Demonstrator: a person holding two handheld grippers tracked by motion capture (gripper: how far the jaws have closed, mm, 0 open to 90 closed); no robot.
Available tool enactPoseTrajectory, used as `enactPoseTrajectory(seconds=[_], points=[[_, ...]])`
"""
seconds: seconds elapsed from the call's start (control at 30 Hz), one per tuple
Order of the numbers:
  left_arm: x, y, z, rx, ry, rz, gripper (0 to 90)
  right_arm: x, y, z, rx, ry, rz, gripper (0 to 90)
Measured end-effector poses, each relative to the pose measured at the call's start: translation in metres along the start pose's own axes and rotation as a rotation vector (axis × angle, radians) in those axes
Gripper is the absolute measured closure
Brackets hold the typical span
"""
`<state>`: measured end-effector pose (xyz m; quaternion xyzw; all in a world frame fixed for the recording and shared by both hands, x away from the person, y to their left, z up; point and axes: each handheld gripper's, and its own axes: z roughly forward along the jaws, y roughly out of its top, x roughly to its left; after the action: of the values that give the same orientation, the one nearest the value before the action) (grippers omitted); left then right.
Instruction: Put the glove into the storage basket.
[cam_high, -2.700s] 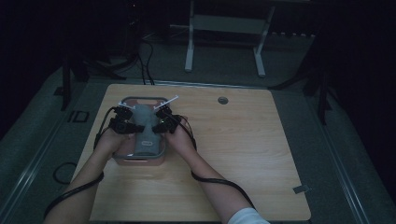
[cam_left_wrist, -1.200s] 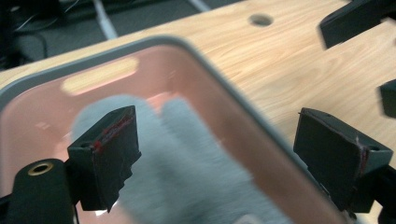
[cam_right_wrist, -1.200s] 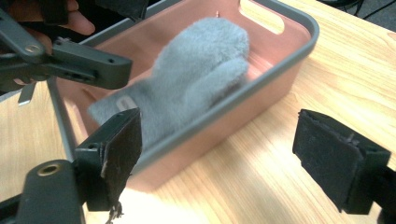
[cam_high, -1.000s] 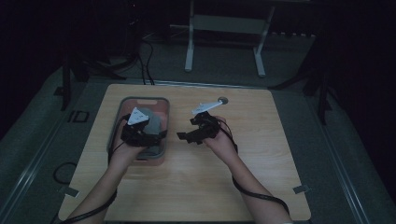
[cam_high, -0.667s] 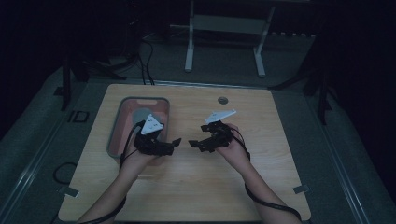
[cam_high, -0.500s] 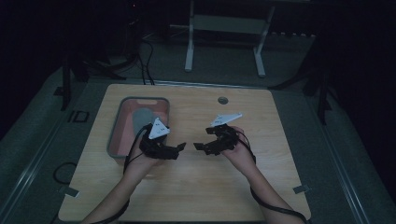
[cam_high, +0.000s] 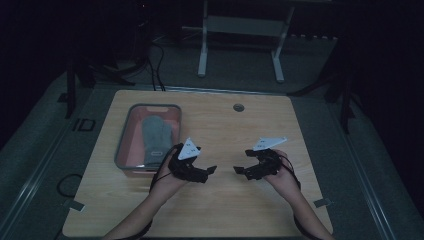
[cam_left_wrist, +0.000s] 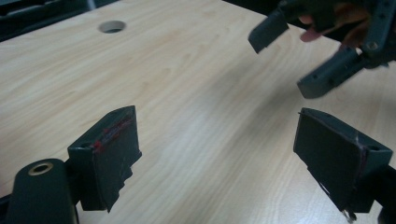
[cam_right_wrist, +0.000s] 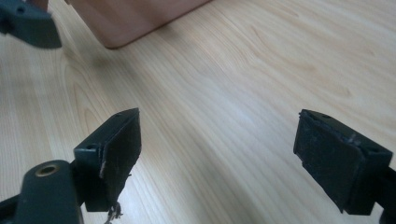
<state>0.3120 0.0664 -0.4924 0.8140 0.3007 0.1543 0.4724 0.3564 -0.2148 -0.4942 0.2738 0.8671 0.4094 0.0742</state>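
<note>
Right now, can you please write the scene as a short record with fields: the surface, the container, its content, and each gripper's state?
surface: wooden table with a round hole near its far edge
container: pink tray, far left part of table
content: grey glove lying flat inside
left gripper: fingers open, holding nothing, right of the tray
right gripper: fingers open, holding nothing, facing the left one

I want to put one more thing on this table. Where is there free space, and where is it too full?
The right half of the table is bare, from the round hole to the right edge; so is the near strip along the front. It is crowded at the left, where the tray holds a grey glove, and around the left gripper and right gripper.
</note>
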Motion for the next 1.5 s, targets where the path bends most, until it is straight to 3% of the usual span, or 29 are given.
enactPoseTrajectory(seconds=[0.1,0.37,0.57,0.8,0.9,1.1,1.5], points=[[-0.011,-0.004,0.012,0.005,-0.036,0.005,14.7,-0.005,-0.014,-0.002,0.001,-0.008,0.015,14.4],[-0.028,-0.018,0.028,0.024,-0.081,0.033,14.7,-0.006,-0.038,0.001,-0.014,-0.005,0.051,14.6],[-0.035,-0.035,0.035,0.038,-0.109,0.009,14.8,-0.005,-0.059,0.002,-0.002,0.012,0.071,14.4],[-0.035,-0.045,0.034,0.042,-0.107,-0.001,14.8,-0.005,-0.075,-0.004,-0.005,-0.009,0.028,12.7],[-0.038,-0.050,0.034,0.031,-0.097,0.008,14.8,-0.006,-0.083,-0.006,-0.003,-0.015,0.033,12.6],[-0.039,-0.056,0.033,-0.026,-0.125,0.017,14.8,-0.005,-0.096,-0.020,-0.038,-0.042,0.042,12.8],[-0.040,-0.060,0.033,-0.026,-0.114,0.017,14.7,-0.009,-0.108,-0.031,-0.054,-0.107,0.028,13.5]])
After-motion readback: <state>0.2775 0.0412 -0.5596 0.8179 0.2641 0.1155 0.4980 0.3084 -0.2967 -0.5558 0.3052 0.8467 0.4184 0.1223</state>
